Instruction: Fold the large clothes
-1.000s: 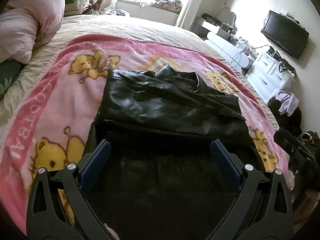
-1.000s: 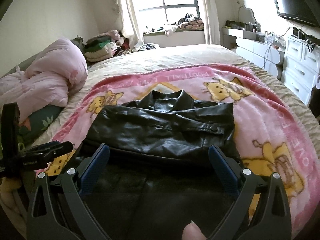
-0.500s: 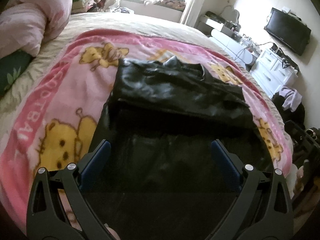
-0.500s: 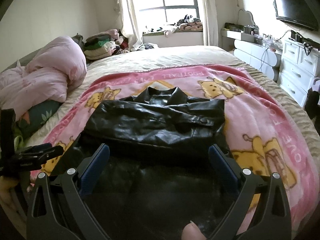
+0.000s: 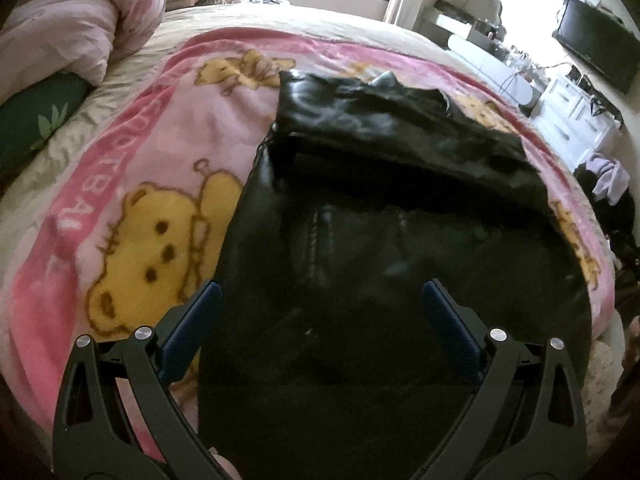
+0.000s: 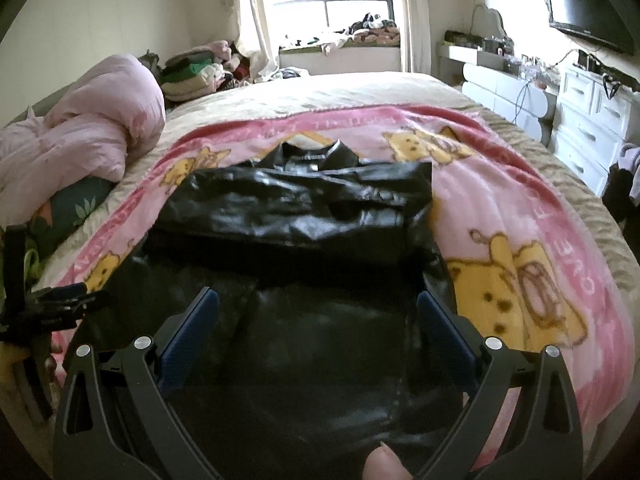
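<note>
Jacket lies ahead of both sets of fingers on the pink blanket, sleeves folded across. Left gripper and right gripper hang spread wide, empty, over its hem; next, pinch hem corners, fold toward collar.

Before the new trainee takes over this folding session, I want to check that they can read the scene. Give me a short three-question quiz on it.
1. True or false: both tongs, left tongs and right tongs, are shut on the black jacket.
2. What does the jacket lie on? A) a bare wooden floor B) the pink bear blanket C) a white dresser top
3. Fill in: the jacket's collar points toward the ____.

Key: 1 false, both are open with nothing between the fingers. 2 B. 3 window.
</note>
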A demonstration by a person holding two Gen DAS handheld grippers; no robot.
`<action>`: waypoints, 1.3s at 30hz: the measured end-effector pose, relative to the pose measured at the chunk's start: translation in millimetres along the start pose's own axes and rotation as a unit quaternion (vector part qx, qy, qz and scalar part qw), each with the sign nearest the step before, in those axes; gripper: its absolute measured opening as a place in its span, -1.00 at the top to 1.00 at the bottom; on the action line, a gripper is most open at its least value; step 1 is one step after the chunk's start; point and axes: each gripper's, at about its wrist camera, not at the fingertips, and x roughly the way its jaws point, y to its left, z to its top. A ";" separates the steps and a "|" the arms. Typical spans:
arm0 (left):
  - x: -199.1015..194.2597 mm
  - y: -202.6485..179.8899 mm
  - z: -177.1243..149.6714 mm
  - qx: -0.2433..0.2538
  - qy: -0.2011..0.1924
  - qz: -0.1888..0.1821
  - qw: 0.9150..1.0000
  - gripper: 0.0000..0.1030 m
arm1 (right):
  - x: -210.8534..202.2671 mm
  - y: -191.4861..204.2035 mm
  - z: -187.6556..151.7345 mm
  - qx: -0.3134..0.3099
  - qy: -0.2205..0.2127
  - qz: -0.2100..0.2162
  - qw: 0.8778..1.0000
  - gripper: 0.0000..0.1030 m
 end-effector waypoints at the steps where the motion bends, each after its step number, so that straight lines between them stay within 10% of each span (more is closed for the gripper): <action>1: 0.8 2.3 -1.9 0.000 0.003 0.004 1.000 -0.82 | 0.5 -1.1 -2.7 0.000 0.004 -0.001 1.000 -0.91; 18: 11.8 33.0 -34.8 -0.032 0.050 -0.020 0.998 -0.81 | 3.1 -35.9 -58.1 -0.001 0.083 -0.009 0.996 -0.91; 34: -6.5 38.6 -63.3 -0.046 0.050 -0.073 0.995 0.66 | -2.0 -59.2 -98.6 -0.015 0.187 0.035 0.982 -0.91; 39: -17.0 23.0 -73.9 -0.030 0.062 -0.090 0.994 0.74 | 5.8 -66.1 -100.9 -0.043 0.215 0.027 0.975 -0.90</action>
